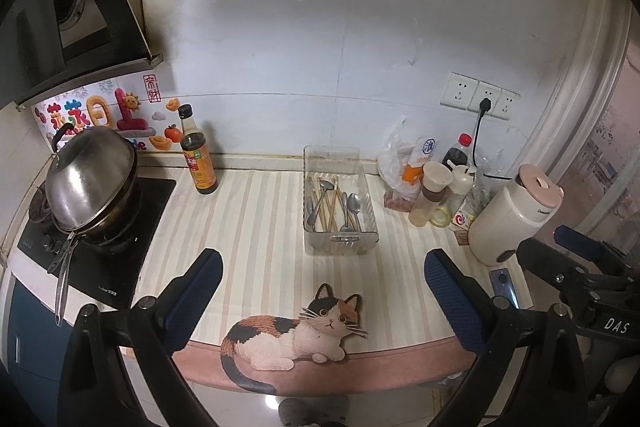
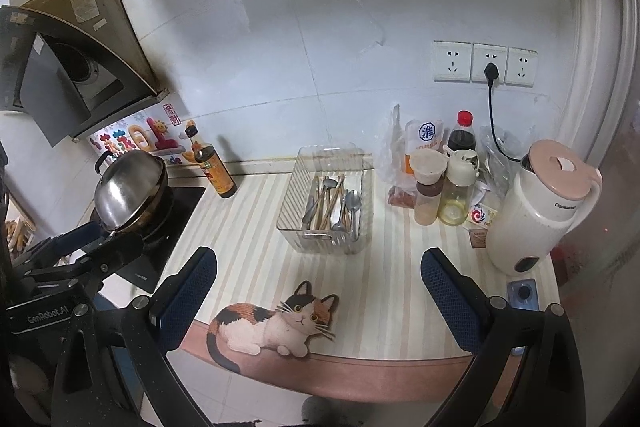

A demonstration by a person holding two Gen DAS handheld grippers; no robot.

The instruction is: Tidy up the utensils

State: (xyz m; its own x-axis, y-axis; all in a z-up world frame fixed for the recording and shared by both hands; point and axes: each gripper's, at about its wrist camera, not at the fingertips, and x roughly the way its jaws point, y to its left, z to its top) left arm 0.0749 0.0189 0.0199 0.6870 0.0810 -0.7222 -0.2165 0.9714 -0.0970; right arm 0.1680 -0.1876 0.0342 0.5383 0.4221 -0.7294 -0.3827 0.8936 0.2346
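Observation:
A clear plastic bin (image 1: 340,241) (image 2: 296,227) stands mid-counter on a striped mat (image 1: 256,227) (image 2: 384,287) with a cat picture. In it lie metal spoons (image 1: 354,209) (image 2: 353,205) and wooden chopsticks (image 1: 330,203) (image 2: 330,205), mixed together. My left gripper (image 1: 322,267) is open and empty, held above the front of the mat, short of the bin. My right gripper (image 2: 320,267) is open and empty at about the same distance. The right gripper's body shows at the right edge of the left wrist view (image 1: 580,267); the left one shows at the left edge of the right wrist view (image 2: 80,255).
A lidded steel pan (image 1: 90,179) (image 2: 130,189) sits on the stove at left, beside a sauce bottle (image 1: 198,155) (image 2: 214,167). Condiment bottles and bags (image 1: 436,187) (image 2: 440,187) and a plugged-in white kettle (image 1: 514,215) (image 2: 540,207) crowd the right. A wall stands behind.

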